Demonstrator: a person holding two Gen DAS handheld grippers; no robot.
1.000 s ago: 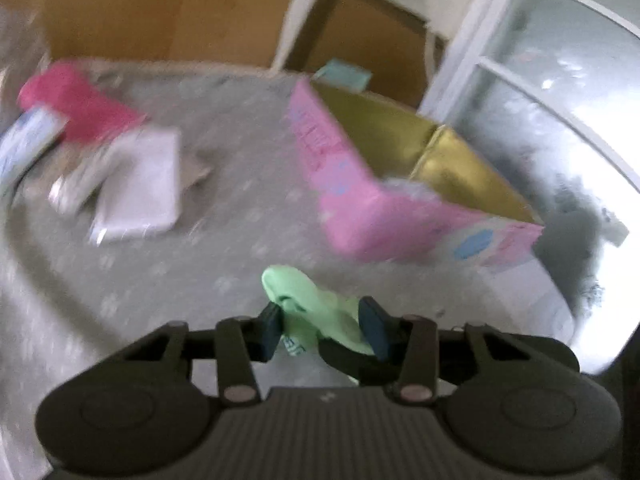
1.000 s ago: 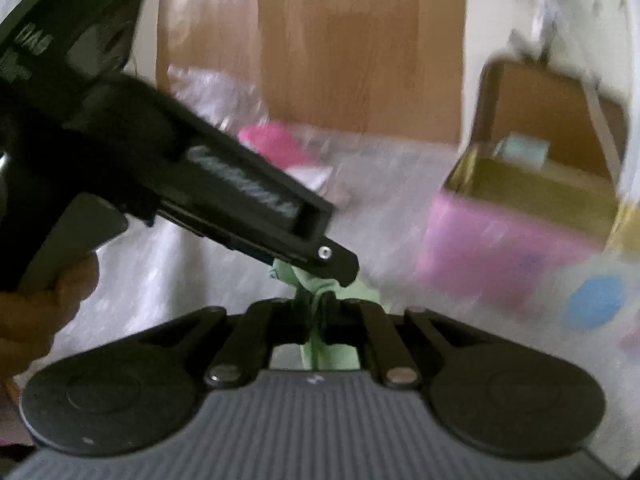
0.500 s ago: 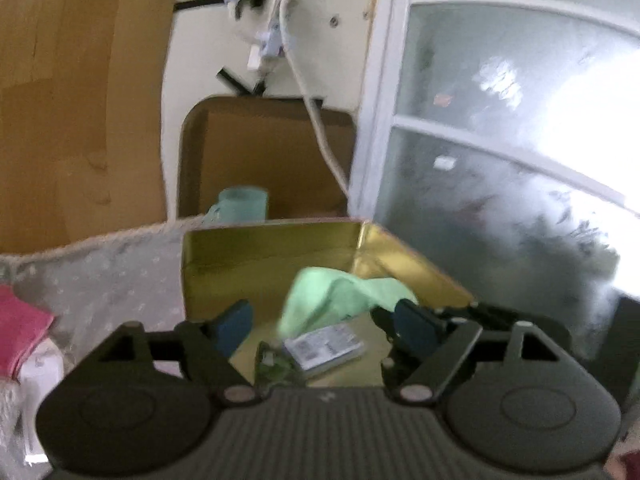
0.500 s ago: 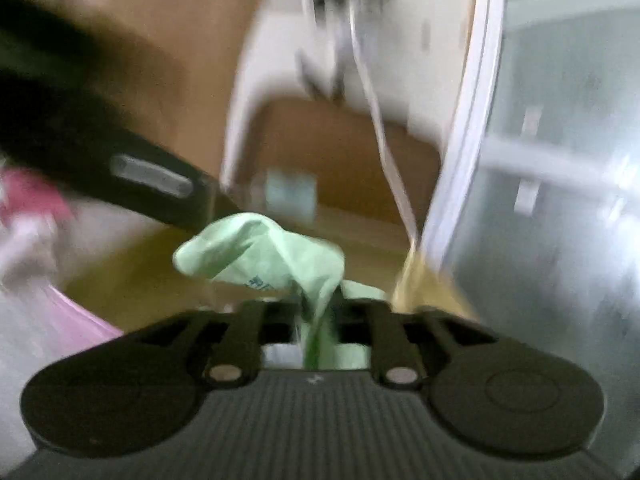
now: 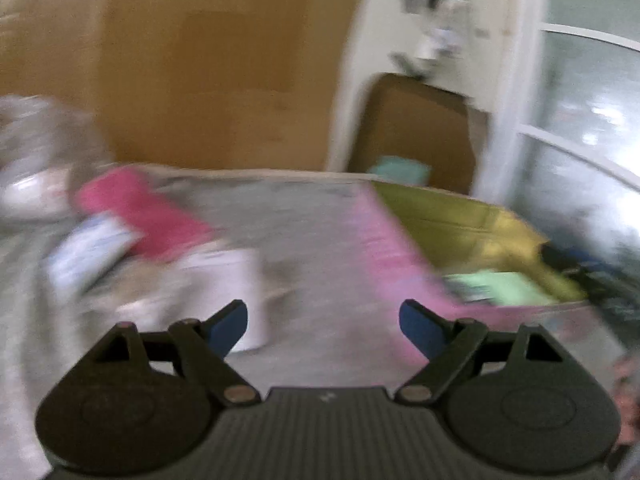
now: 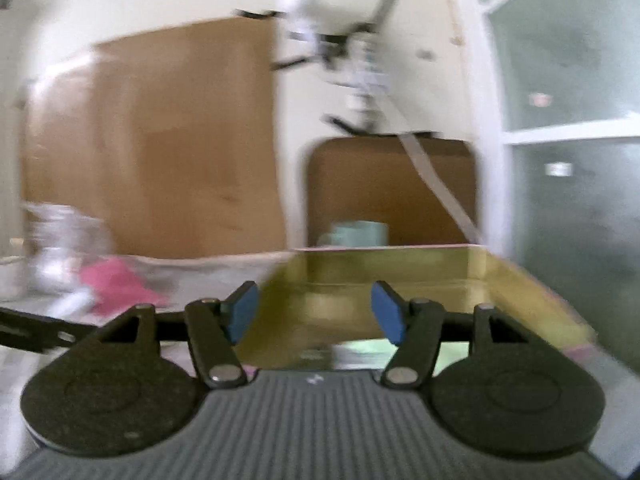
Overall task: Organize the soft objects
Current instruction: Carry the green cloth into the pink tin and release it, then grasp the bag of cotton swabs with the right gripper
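A light green soft cloth lies inside the pink box with a gold lining. My left gripper is open and empty, above the grey table left of the box. My right gripper is open and empty, over the near edge of the box. The green cloth shows just below its fingers. A pink soft item and white packets lie on the table at the left. Both views are blurred.
A grey patterned cloth covers the table. A brown wooden board and a brown chair back stand behind. A mint cup sits past the box. A frosted window is at the right.
Both grippers have opened and let go of the green cloth, which now lies in the box. The left gripper has swung back to the left, towards the table.
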